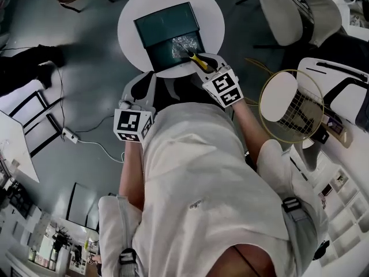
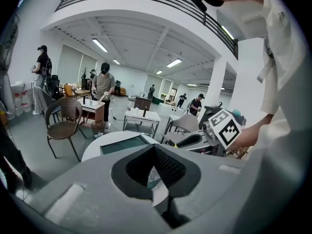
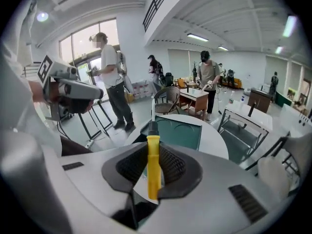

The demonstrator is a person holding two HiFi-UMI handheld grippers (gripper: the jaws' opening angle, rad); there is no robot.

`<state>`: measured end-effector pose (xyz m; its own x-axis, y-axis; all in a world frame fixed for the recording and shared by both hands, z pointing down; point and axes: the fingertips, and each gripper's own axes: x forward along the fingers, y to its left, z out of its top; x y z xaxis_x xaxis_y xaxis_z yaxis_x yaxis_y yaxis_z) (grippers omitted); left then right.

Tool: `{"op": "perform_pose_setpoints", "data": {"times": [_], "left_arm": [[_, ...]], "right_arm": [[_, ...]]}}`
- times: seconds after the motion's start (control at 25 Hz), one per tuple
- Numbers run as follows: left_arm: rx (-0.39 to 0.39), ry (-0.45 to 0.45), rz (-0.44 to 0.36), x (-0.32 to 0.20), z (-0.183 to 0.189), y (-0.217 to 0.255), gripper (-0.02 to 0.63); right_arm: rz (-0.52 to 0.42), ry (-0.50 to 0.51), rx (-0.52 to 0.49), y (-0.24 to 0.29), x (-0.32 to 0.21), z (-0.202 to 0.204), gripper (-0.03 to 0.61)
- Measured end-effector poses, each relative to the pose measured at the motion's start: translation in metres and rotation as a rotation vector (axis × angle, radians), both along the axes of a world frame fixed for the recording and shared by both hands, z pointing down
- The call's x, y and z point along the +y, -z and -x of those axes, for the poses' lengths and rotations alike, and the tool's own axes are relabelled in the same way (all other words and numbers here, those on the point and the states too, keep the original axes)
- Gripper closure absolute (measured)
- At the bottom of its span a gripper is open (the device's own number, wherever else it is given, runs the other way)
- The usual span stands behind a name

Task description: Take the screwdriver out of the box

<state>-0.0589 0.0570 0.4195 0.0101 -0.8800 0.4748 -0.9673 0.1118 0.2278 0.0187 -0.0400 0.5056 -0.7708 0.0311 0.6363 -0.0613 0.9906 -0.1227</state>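
Your right claw (image 3: 152, 173) is clamped on the yellow handle of the screwdriver (image 3: 153, 147), over the box (image 1: 167, 25) at the near edge of the worktop (image 1: 130, 16). Its long axis runs forward from the claw, with the tip toward the box. Your left claw (image 2: 155, 182) is closed and empty, nearer to you.

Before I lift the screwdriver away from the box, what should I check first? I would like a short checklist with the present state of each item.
1. Hold: the right gripper has its jaws shut on the yellow handle of the screwdriver. Ok.
2. Lid: open, lying back behind the box. Ok.
3. Tip free of the wrap: the dark end is over the wrap in the head view; contact is unclear. Cannot tell.
4. Left gripper: empty, at the near edge of the table, apart from the box. Ok.
5. Bare table beside the box for setting down. Ok.
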Motion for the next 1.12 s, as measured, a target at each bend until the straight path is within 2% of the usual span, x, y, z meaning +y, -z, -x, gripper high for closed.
{"op": "perform_pose_setpoints", "data": {"times": [0.12,0.32,0.64,0.92,1.12], "left_arm": [[-0.002,0.014,-0.006,0.002,-0.005,0.004,0.603],[0.004,0.017,-0.002,0.015,-0.015,0.004,0.603],[-0.015,-0.018,-0.062,0.034,-0.012,0.025,0.604],[-0.001,-0.027,-0.106,0.092,-0.007,0.032,0.604],[0.040,-0.017,-0.129,0.134,-0.008,0.029,0.604]], "right_arm": [[0.005,-0.051,-0.023,0.004,-0.008,-0.014,0.499],[0.172,-0.175,-0.113,0.017,-0.009,-0.022,0.499],[0.286,-0.262,-0.236,0.061,0.014,-0.013,0.499],[0.226,-0.233,-0.255,0.094,0.069,-0.008,0.499],[0.265,-0.251,-0.273,0.109,0.121,-0.020,0.499]]}}
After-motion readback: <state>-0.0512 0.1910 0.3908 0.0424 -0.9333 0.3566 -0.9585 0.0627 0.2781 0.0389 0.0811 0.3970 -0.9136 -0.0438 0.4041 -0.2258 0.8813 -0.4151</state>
